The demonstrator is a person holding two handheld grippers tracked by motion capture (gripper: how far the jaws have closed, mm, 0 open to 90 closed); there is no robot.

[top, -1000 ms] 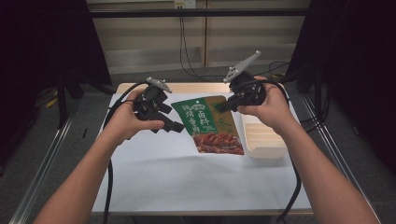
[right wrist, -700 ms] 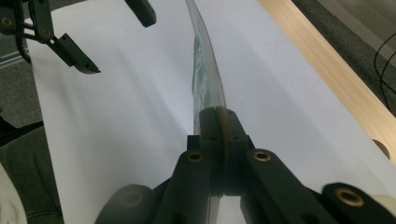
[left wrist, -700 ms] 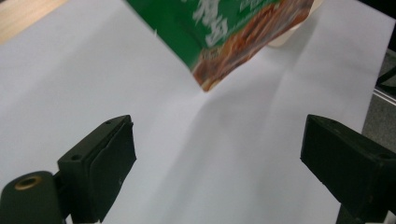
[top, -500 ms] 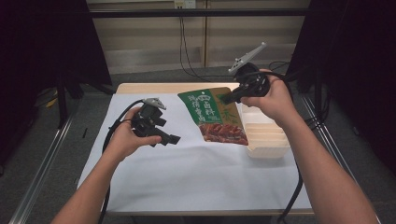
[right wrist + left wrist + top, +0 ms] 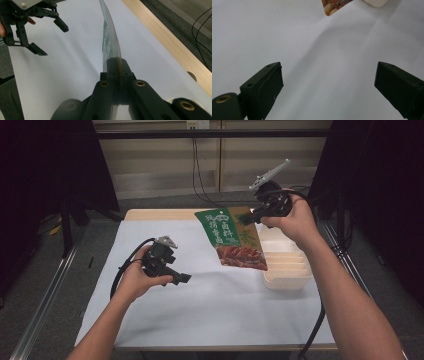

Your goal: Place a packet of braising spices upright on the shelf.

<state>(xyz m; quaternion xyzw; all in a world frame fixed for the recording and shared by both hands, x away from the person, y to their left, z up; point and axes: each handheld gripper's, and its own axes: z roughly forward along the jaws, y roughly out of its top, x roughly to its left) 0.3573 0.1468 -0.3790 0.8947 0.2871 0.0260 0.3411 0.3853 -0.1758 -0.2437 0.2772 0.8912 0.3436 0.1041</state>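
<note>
Snack bag (image 5: 233,236) off the table, pinched at its top edge by right gripper (image 5: 248,218), hanging beside the white tray (image 5: 290,273). Left gripper (image 5: 181,277) spread wide, empty, low over the white sheet (image 5: 200,305). Likely left: lowering the bag into the tray.

Bench (image 5: 150,214): light wood top, bare along the far edge, upper centre of the high view; the same wood strip runs down the right side of the right gripper view.
Cover (image 5: 210,310): white sheet lying flat on the bench, spanning nearly all of it, from centre to lower frame; faint creases seen in the left gripper view.
Tray (image 5: 287,265): cream plastic, ribbed inside, resting on the sheet near the bench's right edge, right of centre.
Floor (image 5: 45,285): grey, around the bench.
</note>
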